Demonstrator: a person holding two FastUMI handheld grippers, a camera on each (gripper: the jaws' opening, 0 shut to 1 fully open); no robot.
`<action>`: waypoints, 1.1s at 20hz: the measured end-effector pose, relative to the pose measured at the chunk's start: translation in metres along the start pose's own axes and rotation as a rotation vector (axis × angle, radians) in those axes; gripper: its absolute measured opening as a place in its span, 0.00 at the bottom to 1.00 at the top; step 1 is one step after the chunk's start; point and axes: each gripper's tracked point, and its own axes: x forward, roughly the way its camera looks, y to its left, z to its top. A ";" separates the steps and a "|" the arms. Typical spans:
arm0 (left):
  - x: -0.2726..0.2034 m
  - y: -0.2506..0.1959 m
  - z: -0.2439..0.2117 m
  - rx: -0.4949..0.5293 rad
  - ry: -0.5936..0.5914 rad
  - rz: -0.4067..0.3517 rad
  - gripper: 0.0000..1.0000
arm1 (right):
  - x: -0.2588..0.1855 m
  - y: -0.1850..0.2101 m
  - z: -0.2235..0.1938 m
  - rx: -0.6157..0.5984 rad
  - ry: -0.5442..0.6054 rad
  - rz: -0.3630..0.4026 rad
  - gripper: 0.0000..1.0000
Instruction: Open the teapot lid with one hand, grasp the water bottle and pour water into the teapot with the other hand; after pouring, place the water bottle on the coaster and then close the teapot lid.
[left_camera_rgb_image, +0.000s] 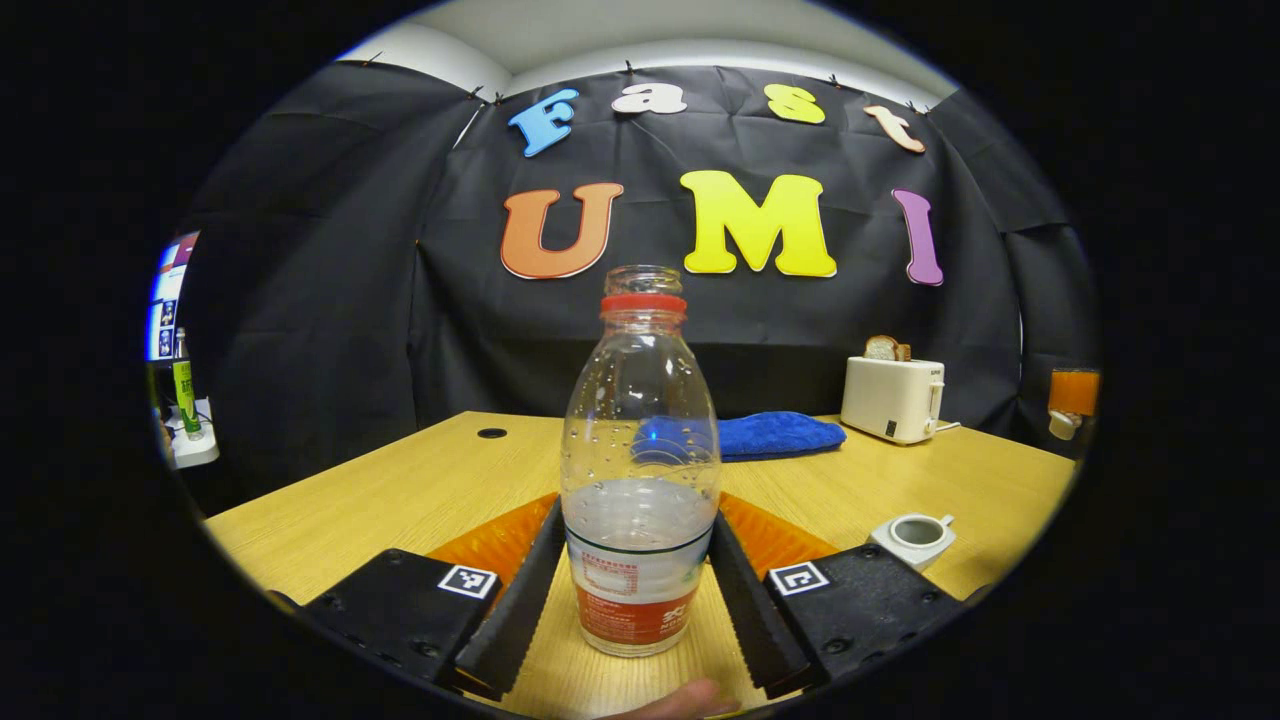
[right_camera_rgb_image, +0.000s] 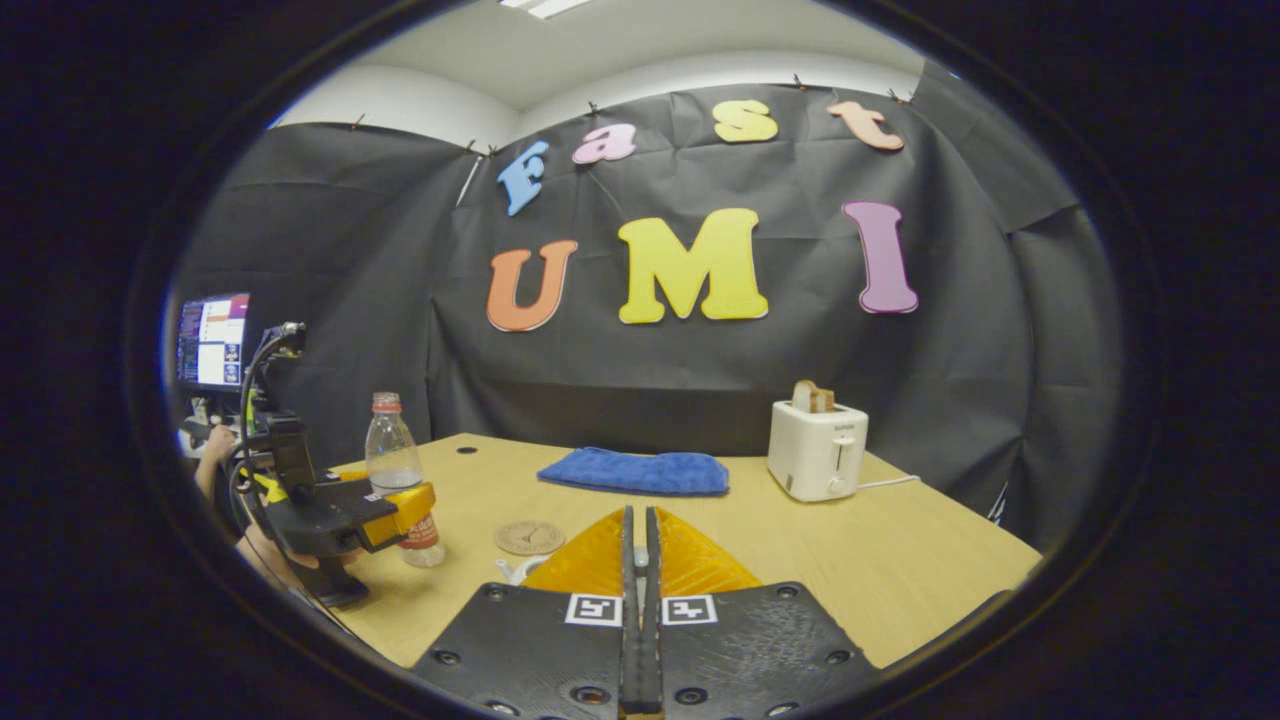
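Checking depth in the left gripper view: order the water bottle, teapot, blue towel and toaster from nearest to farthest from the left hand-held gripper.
1. Water bottle, between the left hand-held gripper fingers.
2. Teapot, lid off, low on the right.
3. Blue towel, behind the bottle.
4. Toaster, far right, by the wall.

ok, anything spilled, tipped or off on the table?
Nothing spilled or tipped. The clear plastic water bottle stands upright, capless, between the left gripper fingers; white teapot is lidless; folded blue towel lies flat.
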 end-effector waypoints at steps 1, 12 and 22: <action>-0.002 0.001 0.001 0.008 0.000 0.000 0.80 | 0.000 -0.003 0.001 0.006 0.001 -0.003 0.00; -0.019 -0.023 0.026 0.251 0.030 -0.039 0.76 | 0.004 -0.030 0.000 0.017 0.031 -0.049 0.00; -0.010 -0.022 0.002 0.800 0.125 0.027 0.75 | 0.004 -0.051 0.002 0.018 0.038 -0.096 0.00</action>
